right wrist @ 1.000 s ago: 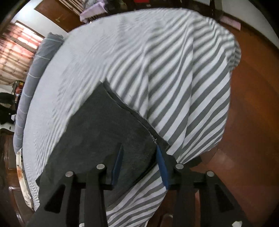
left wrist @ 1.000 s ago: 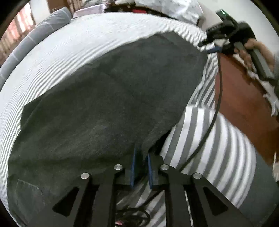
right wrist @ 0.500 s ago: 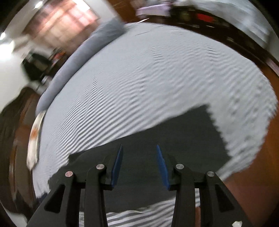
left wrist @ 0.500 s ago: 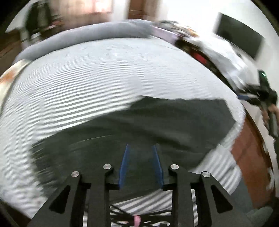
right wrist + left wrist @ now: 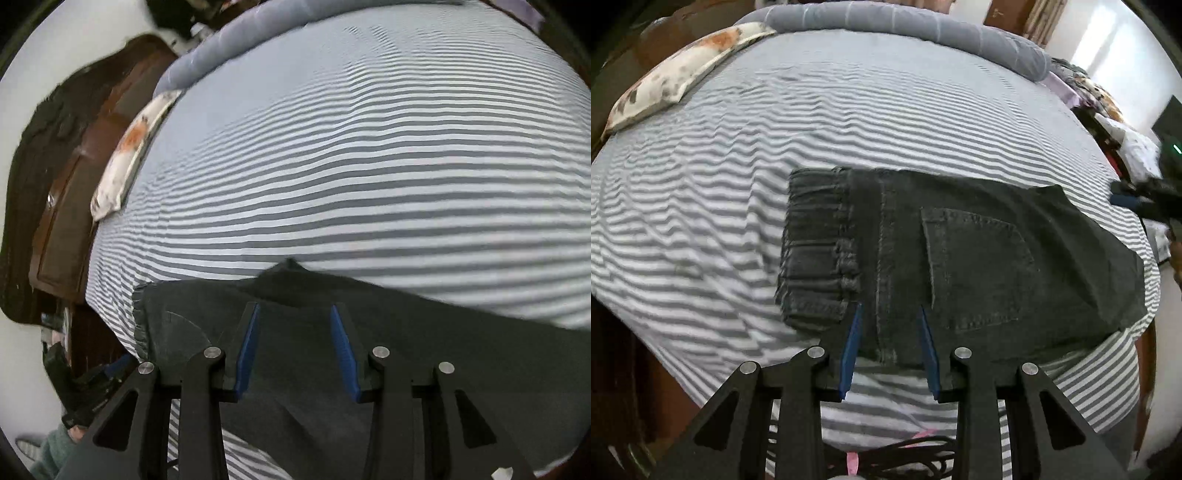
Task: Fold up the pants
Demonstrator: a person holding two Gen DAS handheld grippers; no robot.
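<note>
a bed with a grey-and-white striped sheet fills both views, a long grey bolster along its far edge and a blotched cream pillow at one far corner. the dark grey pants lie flat near the bed's near edge, folded lengthwise, elastic waistband to the left and a back pocket facing up in the left wrist view. the left gripper hovers over the pants' near edge, blue pads spread, nothing pinched. the right gripper hangs over the dark cloth, jaws parted, gripping nothing.
</note>
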